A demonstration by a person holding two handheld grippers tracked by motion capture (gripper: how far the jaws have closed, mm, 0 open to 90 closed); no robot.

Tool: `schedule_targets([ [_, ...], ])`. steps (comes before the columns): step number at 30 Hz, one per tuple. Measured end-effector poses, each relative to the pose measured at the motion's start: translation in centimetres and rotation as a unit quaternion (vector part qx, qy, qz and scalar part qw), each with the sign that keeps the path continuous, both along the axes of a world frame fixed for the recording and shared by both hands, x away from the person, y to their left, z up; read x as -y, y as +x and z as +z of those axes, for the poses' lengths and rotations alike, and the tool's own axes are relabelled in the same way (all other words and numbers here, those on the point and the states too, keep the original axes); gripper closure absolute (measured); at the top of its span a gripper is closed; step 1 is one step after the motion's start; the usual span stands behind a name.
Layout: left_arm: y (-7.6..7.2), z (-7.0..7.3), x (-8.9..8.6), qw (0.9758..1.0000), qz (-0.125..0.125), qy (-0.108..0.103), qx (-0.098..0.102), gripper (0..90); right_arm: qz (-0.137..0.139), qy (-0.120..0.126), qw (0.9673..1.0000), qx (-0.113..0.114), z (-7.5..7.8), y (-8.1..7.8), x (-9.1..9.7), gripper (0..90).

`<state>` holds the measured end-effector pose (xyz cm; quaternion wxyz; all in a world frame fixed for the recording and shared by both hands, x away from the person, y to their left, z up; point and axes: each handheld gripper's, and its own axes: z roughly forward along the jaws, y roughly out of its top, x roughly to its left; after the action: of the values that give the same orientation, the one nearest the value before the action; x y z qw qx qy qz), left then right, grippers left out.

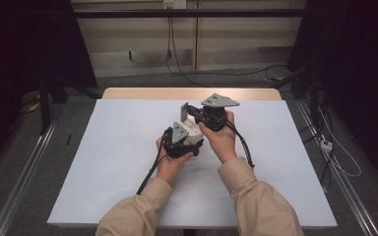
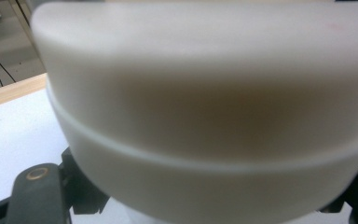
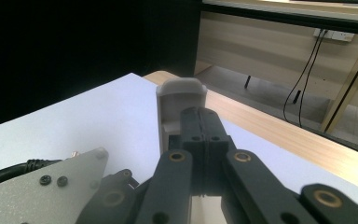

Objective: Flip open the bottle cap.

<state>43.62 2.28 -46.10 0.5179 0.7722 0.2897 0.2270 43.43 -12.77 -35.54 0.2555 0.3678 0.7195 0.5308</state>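
Observation:
A white plastic box [image 1: 195, 132] is held just above the middle of the table between both hands. My left gripper [image 1: 189, 141] is shut on its body; in the left gripper view the box [image 2: 205, 93] looms close and blurred, with a seam running round it and a black jaw at each lower corner. Its thin lid [image 1: 184, 110] stands raised, with a rounded top. My right gripper [image 1: 195, 116] comes in from the right, and its jaws [image 3: 200, 128] press together on the edge of that lid [image 3: 181, 95].
The white table sheet [image 1: 118, 147] has a wooden edge [image 1: 192, 93] at the back. Metal rails run along the floor on both sides, cables [image 1: 177, 59] hang from a wall socket behind, and dark stands [image 1: 44, 98] flank the table. The left gripper's grey plate [image 3: 42, 193] lies low in the right gripper view.

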Motion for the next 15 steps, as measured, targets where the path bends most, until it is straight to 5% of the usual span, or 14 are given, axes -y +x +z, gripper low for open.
schedule_targets([
  [15,-0.01,0.00,-0.02,1.0000,-0.001,0.000,-0.001,18.8,-0.004,-0.001,1.0000,0.000,-0.05,0.41,-0.21,90.0],
])
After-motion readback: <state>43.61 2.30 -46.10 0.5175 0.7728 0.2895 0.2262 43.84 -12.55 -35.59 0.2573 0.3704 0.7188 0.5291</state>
